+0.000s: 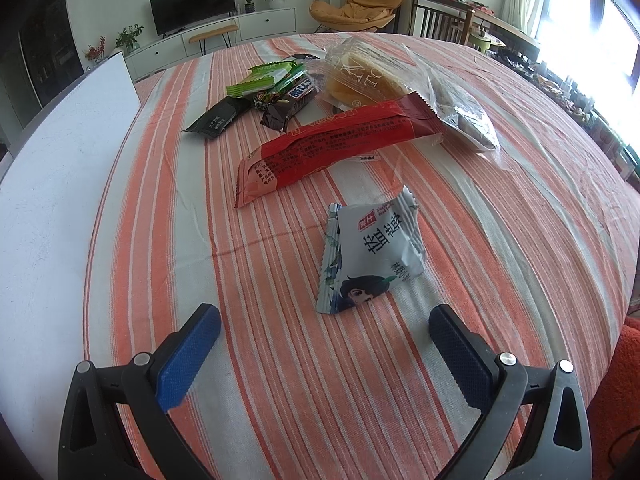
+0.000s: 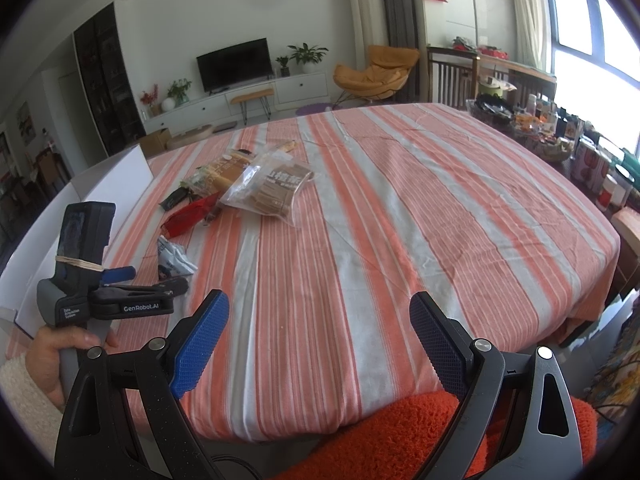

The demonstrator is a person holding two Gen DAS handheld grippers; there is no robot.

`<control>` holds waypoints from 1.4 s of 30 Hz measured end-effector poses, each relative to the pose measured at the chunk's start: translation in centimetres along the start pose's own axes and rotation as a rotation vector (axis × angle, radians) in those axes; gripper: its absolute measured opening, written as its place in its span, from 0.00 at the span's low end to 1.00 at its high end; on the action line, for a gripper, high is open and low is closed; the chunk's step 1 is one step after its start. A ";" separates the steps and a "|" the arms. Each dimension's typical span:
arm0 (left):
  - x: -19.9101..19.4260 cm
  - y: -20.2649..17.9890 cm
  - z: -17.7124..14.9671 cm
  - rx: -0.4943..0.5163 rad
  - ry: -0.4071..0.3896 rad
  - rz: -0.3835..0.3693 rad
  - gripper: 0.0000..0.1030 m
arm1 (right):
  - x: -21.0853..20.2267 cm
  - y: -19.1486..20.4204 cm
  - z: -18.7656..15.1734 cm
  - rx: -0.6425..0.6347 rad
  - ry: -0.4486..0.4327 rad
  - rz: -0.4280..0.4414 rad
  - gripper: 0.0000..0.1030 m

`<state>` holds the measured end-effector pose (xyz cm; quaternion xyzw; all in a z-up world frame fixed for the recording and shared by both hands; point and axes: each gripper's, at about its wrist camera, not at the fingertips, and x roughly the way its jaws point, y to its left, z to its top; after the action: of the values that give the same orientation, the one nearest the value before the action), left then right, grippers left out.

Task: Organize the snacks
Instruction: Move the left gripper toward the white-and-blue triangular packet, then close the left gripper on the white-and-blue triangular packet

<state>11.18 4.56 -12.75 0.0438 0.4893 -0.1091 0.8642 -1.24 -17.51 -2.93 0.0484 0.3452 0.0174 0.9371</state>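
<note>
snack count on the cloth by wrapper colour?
Left wrist view; the pile overlaps, so this counts visible packets only.
Red wrapper: 1
White-blue packet: 1
Green wrappers: 1
Black packet: 1
Dark brown bars: 2
Clear bags: 2
Total: 8

Just ahead of the left hand-held gripper, between its spread fingers, a small snack packet lies on the counter. Beyond it, a long wrapper lies crosswise. Behind that sits a heap of small snack packs to the left, with a bag of bread to the right. A flat board lies along the counter's left edge.
</note>
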 end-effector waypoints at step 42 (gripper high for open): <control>-7.4 4.4 -5.6 -0.156 -0.145 -0.116 0.35 | 18.4 19.4 8.6 -0.565 0.755 0.454 0.74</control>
<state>3.85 10.95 -9.48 -0.0602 0.4342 -0.1234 0.8903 18.41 2.28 -6.29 -0.1427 0.6215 0.3286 0.6967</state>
